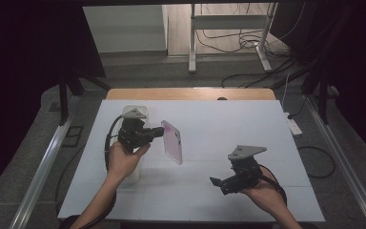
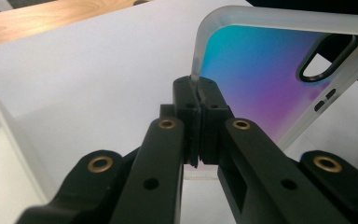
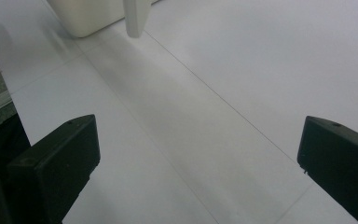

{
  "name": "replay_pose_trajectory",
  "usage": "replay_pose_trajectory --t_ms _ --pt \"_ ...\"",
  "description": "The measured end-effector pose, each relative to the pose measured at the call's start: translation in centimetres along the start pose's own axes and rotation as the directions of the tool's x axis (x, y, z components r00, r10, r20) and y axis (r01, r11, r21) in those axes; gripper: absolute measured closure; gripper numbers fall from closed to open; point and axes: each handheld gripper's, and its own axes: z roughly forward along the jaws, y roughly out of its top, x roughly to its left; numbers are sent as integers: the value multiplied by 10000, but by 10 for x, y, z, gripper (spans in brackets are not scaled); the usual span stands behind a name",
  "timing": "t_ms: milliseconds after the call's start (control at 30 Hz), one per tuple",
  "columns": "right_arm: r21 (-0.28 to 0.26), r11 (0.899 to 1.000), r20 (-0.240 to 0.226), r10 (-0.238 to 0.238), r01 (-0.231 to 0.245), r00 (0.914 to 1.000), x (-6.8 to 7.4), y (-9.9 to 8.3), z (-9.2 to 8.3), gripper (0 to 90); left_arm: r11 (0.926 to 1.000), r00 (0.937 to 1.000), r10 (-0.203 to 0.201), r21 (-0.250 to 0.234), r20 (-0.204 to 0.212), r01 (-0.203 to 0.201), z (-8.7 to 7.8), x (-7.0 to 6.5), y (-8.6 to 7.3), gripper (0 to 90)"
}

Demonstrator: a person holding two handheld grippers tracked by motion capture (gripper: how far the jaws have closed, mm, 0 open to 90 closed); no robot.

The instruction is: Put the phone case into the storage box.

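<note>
Pinching the translucent rim of the phone case, the left gripper holds it up off the white table, a little left of centre in the high view. In the left gripper view its jaws are clamped tight on the edge of the case, near one rounded corner, with the blue-to-purple back and the camera cutout turned toward the lens. The right gripper sits low in the lower right of the high view, jaws spread wide and grasping nothing; the right gripper view looks between them onto bare table. A white box stands behind the left hand.

My guess is that a pinch this near the corner lets the case swing, so keeping the wrist level and moving slowly would help. If the other tongs come in, they should take the far edge squarely before the left lets go.
</note>
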Motion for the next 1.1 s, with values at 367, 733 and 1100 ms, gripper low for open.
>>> replay_pose_trajectory --t_ms 367,733,1100 --pt "144 9995 373 265 -270 9990 -9 -14 -10 0 9998 9995 -180 -21 -243 180 -5 10 2 885" --pt "365 9974 819 583 -615 9949 -18 -30 -22 0 9998 9977 -176 -9 -661 176 -19 20 11 885" --pt "515 9951 1293 771 -843 9886 -27 -44 -32 0 9989 9943 -463 -95 -962 456 -32 34 18 885"
